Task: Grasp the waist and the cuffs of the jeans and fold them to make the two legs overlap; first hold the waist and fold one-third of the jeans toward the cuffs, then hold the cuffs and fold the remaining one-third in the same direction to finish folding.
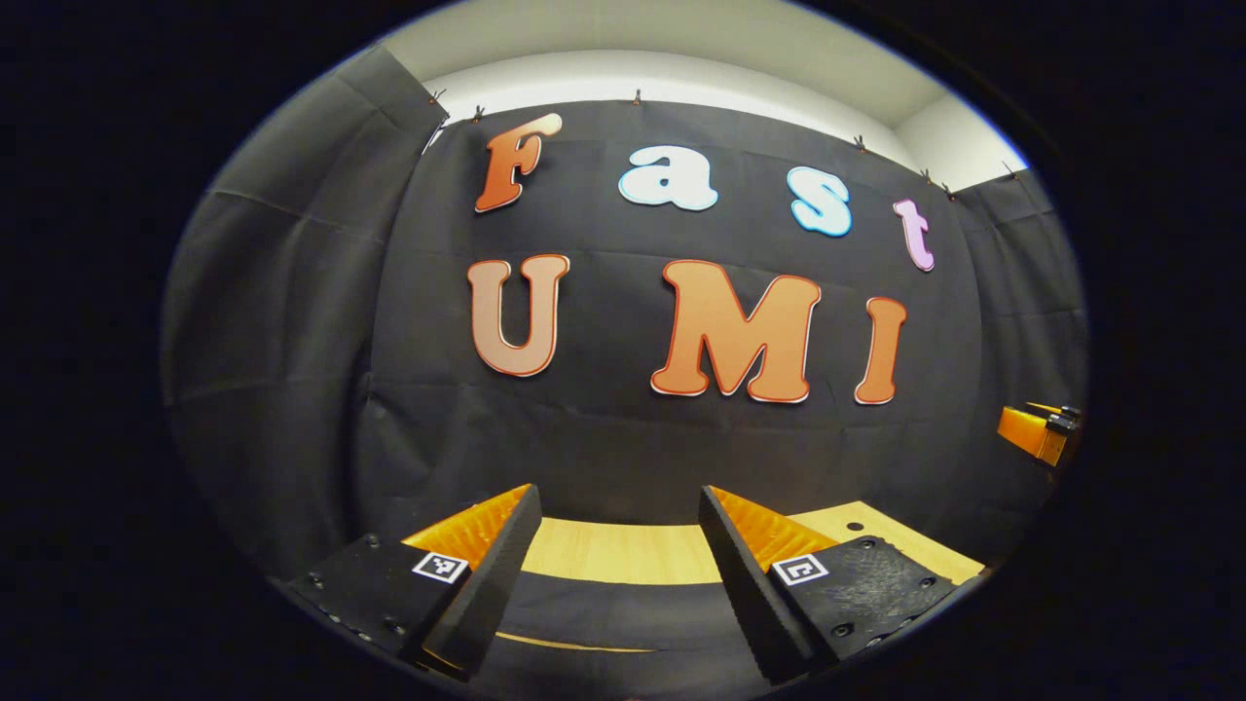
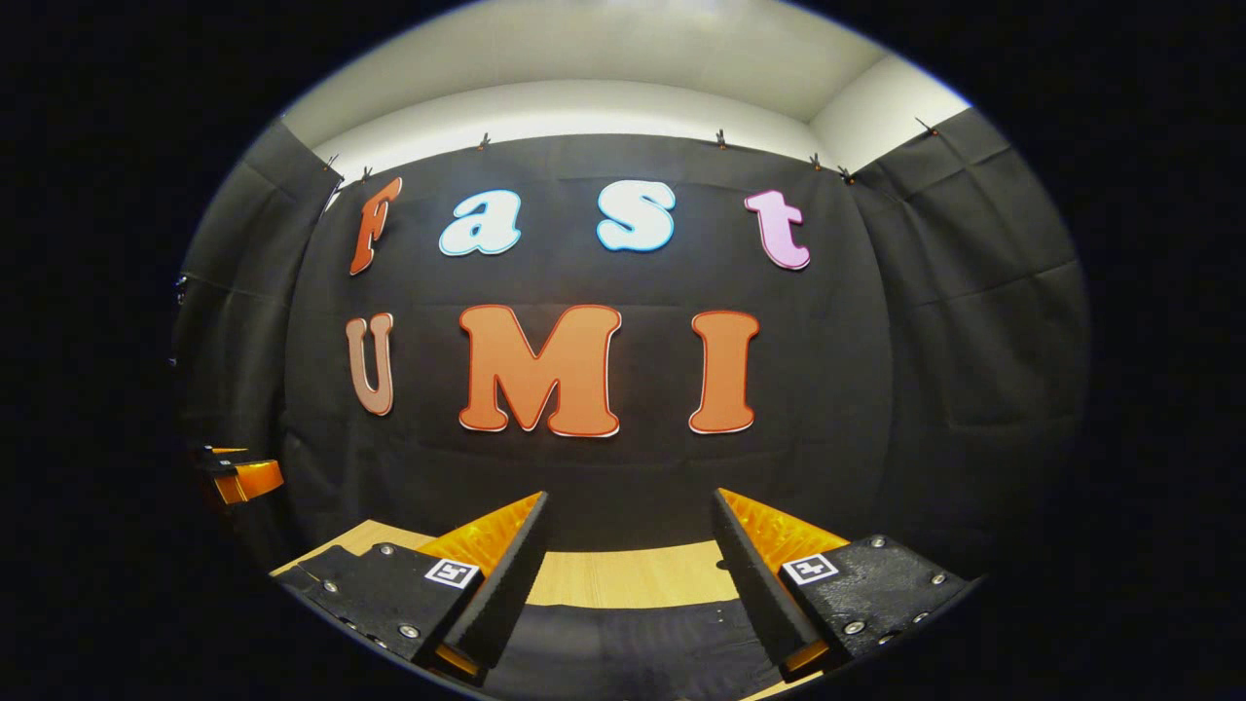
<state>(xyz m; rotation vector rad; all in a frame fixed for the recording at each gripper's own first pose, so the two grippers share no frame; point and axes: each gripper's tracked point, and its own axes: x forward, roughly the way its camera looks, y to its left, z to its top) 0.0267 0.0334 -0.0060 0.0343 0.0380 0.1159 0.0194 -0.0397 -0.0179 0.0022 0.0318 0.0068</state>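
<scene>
I hold my left hand-held gripper [image 1: 619, 574] and right hand-held gripper [image 2: 629, 579] with fingers spread apart, empty, above the bench [image 1: 613, 550]. The dark jeans [image 2: 633, 647] lie flat at bottom centre, ungrasped. I judge no fold begun; everything remains.

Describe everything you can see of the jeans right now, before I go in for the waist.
Little of the jeans shows. In the right gripper view they are a dark, near-black cloth lying flat on the light wooden table, low between that gripper's open fingers, with a faint seam line and a few small pale specks. In the left gripper view the same dark cloth lies on the table below the left gripper's open fingers. Neither gripper touches it. Waist, cuffs and legs cannot be told apart from here.
</scene>
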